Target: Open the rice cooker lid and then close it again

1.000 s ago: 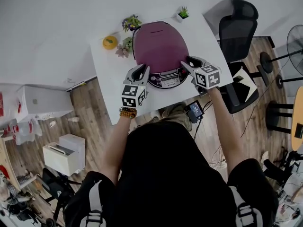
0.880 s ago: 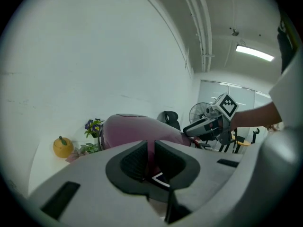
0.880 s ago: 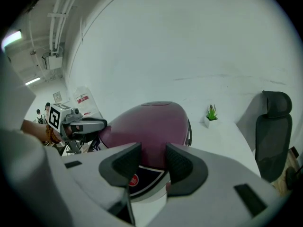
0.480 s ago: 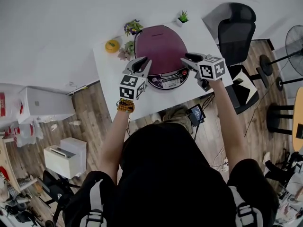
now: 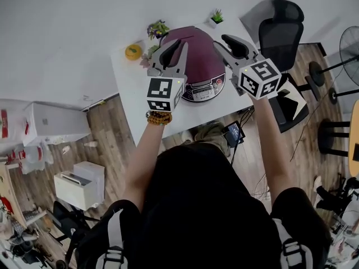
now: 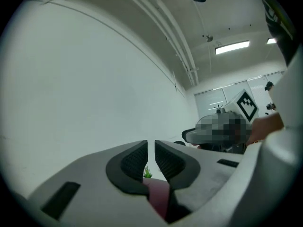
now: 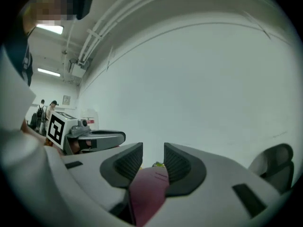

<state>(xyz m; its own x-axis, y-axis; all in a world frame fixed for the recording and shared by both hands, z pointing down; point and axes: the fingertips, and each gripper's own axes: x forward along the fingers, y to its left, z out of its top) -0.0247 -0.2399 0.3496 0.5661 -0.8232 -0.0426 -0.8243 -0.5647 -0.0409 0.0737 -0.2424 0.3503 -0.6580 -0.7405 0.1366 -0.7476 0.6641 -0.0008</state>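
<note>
The rice cooker [image 5: 196, 66] with its dark maroon lid stands on the white table [image 5: 132, 97], its control panel [image 5: 205, 89] facing me. My left gripper [image 5: 175, 48] is raised over the lid's left side, its jaws a narrow slit apart with only wall showing through. My right gripper [image 5: 224, 42] hangs over the lid's right side. Its jaws have just been closing and still stand apart, with nothing between the pads. In the left gripper view [image 6: 150, 157] and the right gripper view [image 7: 153, 161], the maroon lid [image 6: 158, 195] [image 7: 147, 193] shows low beneath the jaws.
An orange round thing [image 5: 133, 51] and small potted plants [image 5: 157, 29] [image 5: 216, 17] stand at the table's far edge. A black office chair [image 5: 280, 32] is right of the table, a fan [image 5: 350, 49] beyond it. White boxes [image 5: 53, 122] sit on the wooden floor at left.
Both grippers have risen from beside the cooker's front to well above the lid's sides, and look larger and nearer in the head view. They now point about level.
</note>
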